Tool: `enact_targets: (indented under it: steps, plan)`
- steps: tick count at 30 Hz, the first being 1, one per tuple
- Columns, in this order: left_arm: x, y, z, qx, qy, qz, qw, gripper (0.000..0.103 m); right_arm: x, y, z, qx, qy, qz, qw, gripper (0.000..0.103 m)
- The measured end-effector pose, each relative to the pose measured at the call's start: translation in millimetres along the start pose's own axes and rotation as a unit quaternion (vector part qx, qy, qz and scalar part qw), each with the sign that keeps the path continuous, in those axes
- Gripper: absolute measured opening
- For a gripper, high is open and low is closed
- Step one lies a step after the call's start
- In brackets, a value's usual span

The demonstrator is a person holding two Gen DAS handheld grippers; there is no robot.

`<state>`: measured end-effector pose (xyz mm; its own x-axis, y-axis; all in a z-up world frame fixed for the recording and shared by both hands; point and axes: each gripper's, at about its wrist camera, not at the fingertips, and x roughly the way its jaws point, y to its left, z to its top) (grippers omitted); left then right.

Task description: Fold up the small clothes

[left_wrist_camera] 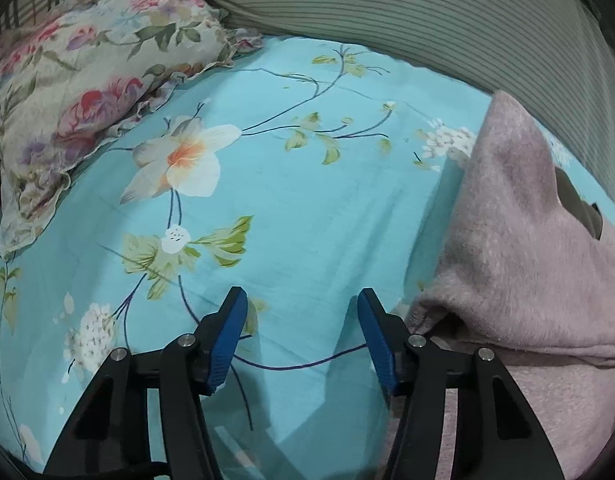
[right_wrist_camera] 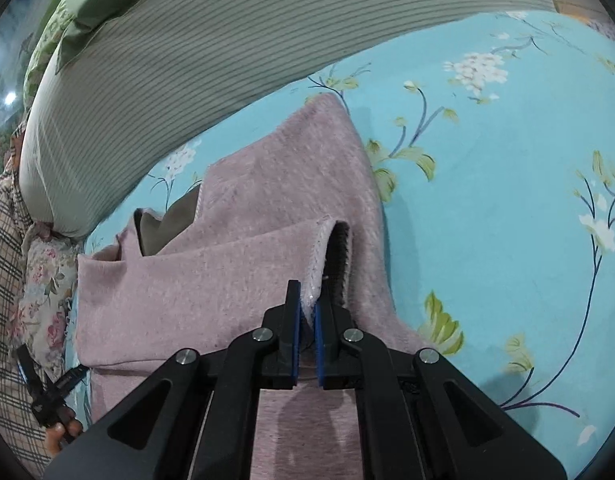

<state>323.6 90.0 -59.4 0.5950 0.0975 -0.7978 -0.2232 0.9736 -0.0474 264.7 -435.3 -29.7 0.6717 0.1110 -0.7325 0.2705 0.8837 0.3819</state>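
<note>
Garment: pink fleece garment point(right_wrist_camera: 211, 280) lies on the bed, spread over the blue floral sheet point(right_wrist_camera: 487, 200) near the striped bolster point(right_wrist_camera: 187, 60) along the bed's far edge; one sleeve is drawn across the body, and a darker lining shows at an opening on its far side.
Right claw: right claw point(right_wrist_camera: 307, 308) is closed on the stitched cuff edge of the sleeve, the blue pads pinching the hem between them.
Left claw: left claw point(left_wrist_camera: 301, 336) stands part open over bare sheet, nothing between its pads; the garment's edge lies just beside its right finger, not touching the pads as far as I can tell. A loose dark thread point(left_wrist_camera: 299, 364) lies on the sheet under it.
Surroundings: floral pillow point(left_wrist_camera: 87, 92) sits toward the bed's far left corner, well apart from the garment.
Step, judged: a sleeve fold is under way, with the left claw not yet on the cloth.
Risk, grip: the hold is only on the thin hem; a sharp pull could slip it free and drop the sleeve crooked.
Risk, drag: with the body unpinned, the whole garment may slide on the smooth sheet instead of folding.
Risk, left claw: closing where it stands could pinch the sheet or thread instead.
</note>
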Motion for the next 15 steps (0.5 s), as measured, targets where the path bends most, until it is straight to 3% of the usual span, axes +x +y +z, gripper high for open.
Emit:
enact_targets:
  steps: [3, 6, 7, 8, 9, 12, 15]
  plan:
    - [-10, -2, 0, 0.008, -0.008, -0.041, 0.9991, 0.057, -6, 3, -1, 0.002, 0.014, -0.041, 0.999, 0.018]
    - [-9, -17, -2, 0.057, -0.007, -0.033, 0.9978, 0.058, -38, 11, -7, 0.004, -0.028, -0.068, 0.997, 0.046]
    - [-8, -20, -4, 0.068, -0.005, -0.032, 0.9971, 0.058, -53, 18, -11, -0.002, -0.054, -0.078, 0.995, 0.061]
    - [-7, -20, -6, 0.072, -0.004, -0.038, 0.9967, 0.058, -62, 25, -12, -0.011, -0.068, -0.07, 0.995, 0.065]
    - [-5, -17, -9, 0.073, -0.003, -0.051, 0.996, 0.058, -66, 38, -12, -0.029, -0.07, -0.03, 0.997, 0.065]
    - [-1, -11, -14, 0.068, -0.007, -0.063, 0.9956, 0.06, -37, 88, -5, -0.076, 0.0, 0.078, 0.994, 0.065]
    - [0, -14, -11, 0.066, -0.013, -0.065, 0.9956, 0.06, 10, 154, 8, -0.129, 0.066, 0.176, 0.974, 0.072]
